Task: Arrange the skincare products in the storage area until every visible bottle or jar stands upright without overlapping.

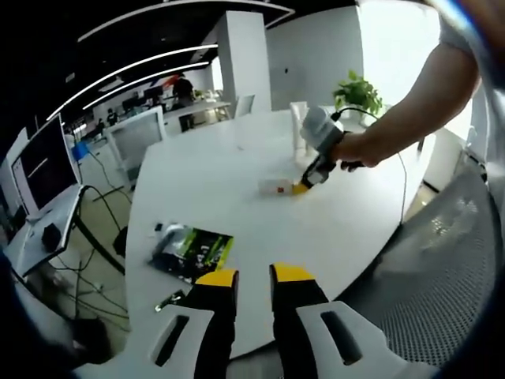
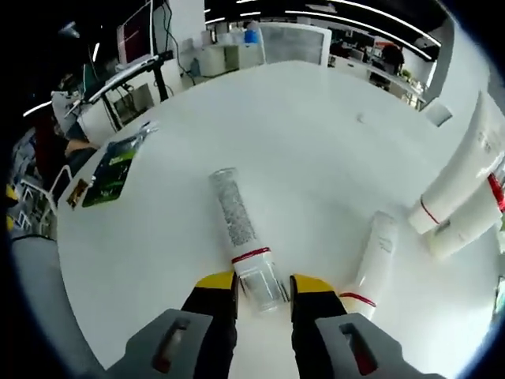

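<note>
Between my right tongs (image 2: 263, 286) lies a clear tube (image 2: 243, 237), flat on the bench (image 2: 316, 126), jaws open around its cap (not gripped). White tube (image 2: 371, 264) also lying; left tongs (image 1: 254, 278) open, empty. Barely started.

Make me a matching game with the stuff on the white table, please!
Things:
1. clear plastic tube with red band
2. white squeeze tube with red ring
3. green and black flat packet
4. pair of white tubes

Places, in the right gripper view:
A. far edge of the round white table, on the left
B. lying between the right gripper jaws
C. lying just right of the jaws
D. upright at the right edge

Pairs: 1-B, 2-C, 3-A, 4-D
</note>
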Demonstrator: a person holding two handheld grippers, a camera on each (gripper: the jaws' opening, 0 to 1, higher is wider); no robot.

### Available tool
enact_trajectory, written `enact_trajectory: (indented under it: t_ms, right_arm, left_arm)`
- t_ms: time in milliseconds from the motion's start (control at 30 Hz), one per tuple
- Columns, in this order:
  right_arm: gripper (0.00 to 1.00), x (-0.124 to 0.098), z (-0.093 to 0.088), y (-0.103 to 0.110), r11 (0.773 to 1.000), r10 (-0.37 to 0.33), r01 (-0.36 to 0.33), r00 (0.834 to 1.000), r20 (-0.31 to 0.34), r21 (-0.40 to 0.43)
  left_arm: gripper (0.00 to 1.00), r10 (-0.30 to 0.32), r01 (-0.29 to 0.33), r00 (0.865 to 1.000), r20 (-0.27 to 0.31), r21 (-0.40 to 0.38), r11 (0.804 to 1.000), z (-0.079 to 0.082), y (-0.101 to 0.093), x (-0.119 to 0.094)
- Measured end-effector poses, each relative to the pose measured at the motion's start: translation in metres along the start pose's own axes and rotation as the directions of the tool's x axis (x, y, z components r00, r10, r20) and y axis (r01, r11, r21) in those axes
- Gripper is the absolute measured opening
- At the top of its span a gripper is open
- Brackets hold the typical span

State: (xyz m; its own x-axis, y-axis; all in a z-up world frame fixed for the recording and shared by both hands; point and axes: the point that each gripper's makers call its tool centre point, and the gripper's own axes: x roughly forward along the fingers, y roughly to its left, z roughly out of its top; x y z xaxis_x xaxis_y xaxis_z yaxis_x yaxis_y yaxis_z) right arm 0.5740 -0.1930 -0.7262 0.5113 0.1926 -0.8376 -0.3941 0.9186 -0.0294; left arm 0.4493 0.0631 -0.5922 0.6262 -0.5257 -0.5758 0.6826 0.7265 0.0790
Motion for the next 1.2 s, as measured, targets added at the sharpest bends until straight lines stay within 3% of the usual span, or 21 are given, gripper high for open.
enact_trajectory:
  t_ms: [233, 433, 700, 800, 967, 1133, 1200]
  right_arm:
    - [0.12, -0.010, -0.001, 0.005, 0.998, 0.065, -0.066, 0.998, 0.019, 0.008]
    - [0.12, -0.032, 0.002, 0.013, 0.993, 0.109, -0.106, 0.993, 0.055, -0.052]
    - [0.11, -0.077, 0.018, 0.050, 0.956, 0.258, -0.233, 0.958, 0.127, -0.180]
    - [0.11, -0.096, 0.022, 0.072, 0.920, 0.326, -0.285, 0.938, 0.120, -0.270]
    - [0.11, -0.120, 0.023, 0.102, 0.849, 0.369, -0.304, 0.927, 0.072, -0.433]
    - [0.11, -0.137, 0.022, 0.127, 0.745, 0.359, -0.266, 0.933, 0.031, -0.612]
    - [0.11, -0.142, 0.017, 0.139, 0.666, 0.339, -0.251, 0.941, -0.015, -0.703]
  left_arm:
    - [0.15, -0.002, 0.002, 1.000, 0.003, 0.000, 1.000, 0.001, 0.000, 0.000]
    - [0.17, -0.002, 0.002, 1.000, 0.007, 0.007, 1.000, 0.002, -0.001, 0.000]
    - [0.24, 0.005, -0.005, 1.000, 0.026, 0.030, 1.000, 0.006, -0.001, 0.000]
    - [0.27, -0.003, 0.002, 1.000, 0.028, 0.059, 0.998, 0.006, -0.005, 0.001]
    - [0.30, -0.019, 0.016, 0.999, 0.026, 0.121, 0.993, 0.007, -0.011, 0.002]
    - [0.38, -0.053, 0.043, 0.998, 0.035, 0.236, 0.971, 0.012, -0.024, 0.006]
    - [0.42, -0.065, 0.054, 0.997, 0.031, 0.276, 0.960, 0.012, -0.030, 0.007]
